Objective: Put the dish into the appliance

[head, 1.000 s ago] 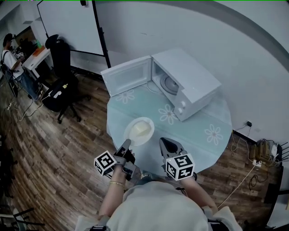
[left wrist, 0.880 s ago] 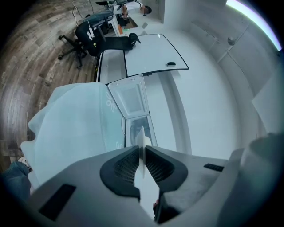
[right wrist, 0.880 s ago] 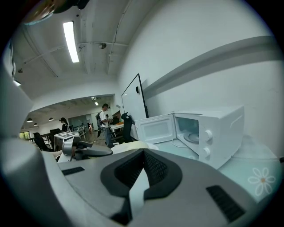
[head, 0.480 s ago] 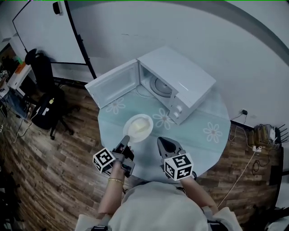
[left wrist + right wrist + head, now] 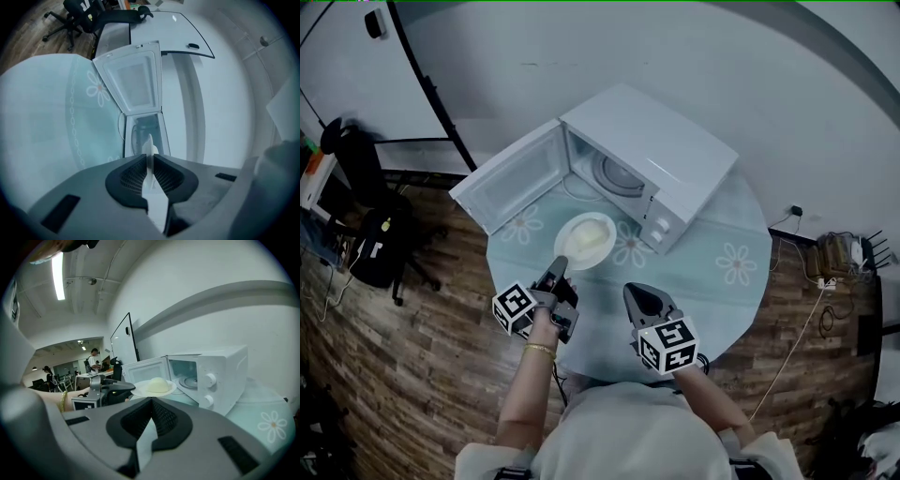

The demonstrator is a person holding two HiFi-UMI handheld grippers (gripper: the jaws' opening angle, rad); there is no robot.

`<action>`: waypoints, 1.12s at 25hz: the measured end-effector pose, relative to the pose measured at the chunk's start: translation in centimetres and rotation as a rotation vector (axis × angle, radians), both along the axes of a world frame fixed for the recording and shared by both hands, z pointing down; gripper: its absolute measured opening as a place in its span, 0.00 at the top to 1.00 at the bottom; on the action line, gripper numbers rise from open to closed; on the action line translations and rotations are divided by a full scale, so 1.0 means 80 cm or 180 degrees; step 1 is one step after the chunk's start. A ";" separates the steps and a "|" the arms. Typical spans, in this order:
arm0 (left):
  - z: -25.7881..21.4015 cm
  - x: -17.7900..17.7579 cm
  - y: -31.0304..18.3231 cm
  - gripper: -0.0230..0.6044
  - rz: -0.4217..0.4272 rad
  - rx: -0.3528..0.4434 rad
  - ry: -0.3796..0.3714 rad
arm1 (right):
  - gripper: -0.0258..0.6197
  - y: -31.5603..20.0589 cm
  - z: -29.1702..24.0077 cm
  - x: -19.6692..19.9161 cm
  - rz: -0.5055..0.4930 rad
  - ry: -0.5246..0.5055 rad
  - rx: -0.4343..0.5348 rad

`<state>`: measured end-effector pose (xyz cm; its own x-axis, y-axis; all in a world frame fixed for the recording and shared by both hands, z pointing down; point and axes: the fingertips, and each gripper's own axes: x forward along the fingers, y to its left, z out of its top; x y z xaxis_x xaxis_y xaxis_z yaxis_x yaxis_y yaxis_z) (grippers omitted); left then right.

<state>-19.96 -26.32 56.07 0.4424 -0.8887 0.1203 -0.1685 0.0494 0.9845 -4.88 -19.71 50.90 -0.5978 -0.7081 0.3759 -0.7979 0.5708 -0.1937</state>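
A white dish (image 5: 586, 239) with a pale yellow mound of food on it hangs over the round table, just in front of the microwave (image 5: 666, 150). The microwave's door (image 5: 504, 178) stands wide open to the left. My left gripper (image 5: 557, 273) is shut on the dish's near rim; the left gripper view shows that rim (image 5: 150, 149) edge-on between the pads, with the open cavity (image 5: 144, 130) beyond. My right gripper (image 5: 641, 296) hovers near the table's front edge, shut and empty. The right gripper view shows the dish (image 5: 154, 386) beside the microwave (image 5: 211, 371).
The table (image 5: 722, 281) has a pale green cloth with white daisies. A black office chair (image 5: 361, 159) stands on the wood floor at the left, with a whiteboard stand behind it. A person (image 5: 93, 355) stands far off among desks.
My left gripper has carried the dish forward, closer to the microwave's open front. The right gripper has held its place near the table edge.
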 end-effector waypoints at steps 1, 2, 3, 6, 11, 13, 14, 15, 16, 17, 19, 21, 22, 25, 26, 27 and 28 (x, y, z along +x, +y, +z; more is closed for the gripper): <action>0.002 0.001 -0.013 0.89 0.0014 -0.0005 0.0016 | 0.95 -0.004 0.002 -0.001 0.0016 0.0014 -0.0007; 0.005 0.003 -0.025 0.89 0.0028 -0.0009 0.0019 | 0.95 -0.008 0.004 -0.001 0.0028 0.0022 -0.0014; 0.007 0.005 -0.038 0.89 0.0044 -0.0012 0.0018 | 0.95 -0.011 0.005 -0.002 0.0036 0.0027 -0.0022; 0.012 0.011 -0.076 0.89 0.0092 -0.0014 0.0034 | 0.95 -0.022 0.007 -0.004 0.0030 0.0037 -0.0046; 0.021 0.022 -0.134 0.88 0.0120 -0.0046 0.0071 | 0.95 -0.041 0.015 -0.003 0.0022 0.0054 -0.0095; 0.025 0.026 -0.151 0.88 0.0123 -0.0065 0.0067 | 0.95 -0.048 0.017 0.001 0.0038 0.0055 -0.0114; 0.027 0.028 -0.159 0.88 0.0124 -0.0070 0.0061 | 0.95 -0.051 0.018 0.002 0.0046 0.0055 -0.0123; 0.030 0.029 -0.166 0.88 0.0122 -0.0074 0.0057 | 0.95 -0.054 0.020 0.004 0.0053 0.0055 -0.0133; 0.033 0.029 -0.172 0.88 0.0118 -0.0081 0.0058 | 0.95 -0.058 0.021 0.006 0.0059 0.0056 -0.0142; 0.037 0.030 -0.178 0.88 0.0112 -0.0092 0.0062 | 0.95 -0.061 0.023 0.008 0.0064 0.0059 -0.0150; 0.046 0.032 -0.190 0.88 0.0093 -0.0121 0.0076 | 0.95 -0.066 0.026 0.012 0.0064 0.0070 -0.0160; 0.055 0.034 -0.201 0.88 0.0066 -0.0160 0.0101 | 0.95 -0.072 0.028 0.015 0.0057 0.0086 -0.0170; 0.060 0.035 -0.205 0.88 0.0055 -0.0179 0.0111 | 0.95 -0.074 0.029 0.016 0.0054 0.0092 -0.0177; 0.072 0.036 -0.218 0.88 0.0039 -0.0228 0.0126 | 0.95 -0.079 0.032 0.021 0.0054 0.0094 -0.0195; 0.076 0.037 -0.222 0.88 0.0036 -0.0245 0.0140 | 0.95 -0.080 0.032 0.023 0.0058 0.0096 -0.0201; 0.078 0.038 -0.226 0.88 0.0035 -0.0260 0.0148 | 0.95 -0.082 0.033 0.024 0.0062 0.0100 -0.0205; 0.080 0.039 -0.229 0.88 0.0039 -0.0270 0.0143 | 0.95 -0.084 0.033 0.026 0.0066 0.0105 -0.0208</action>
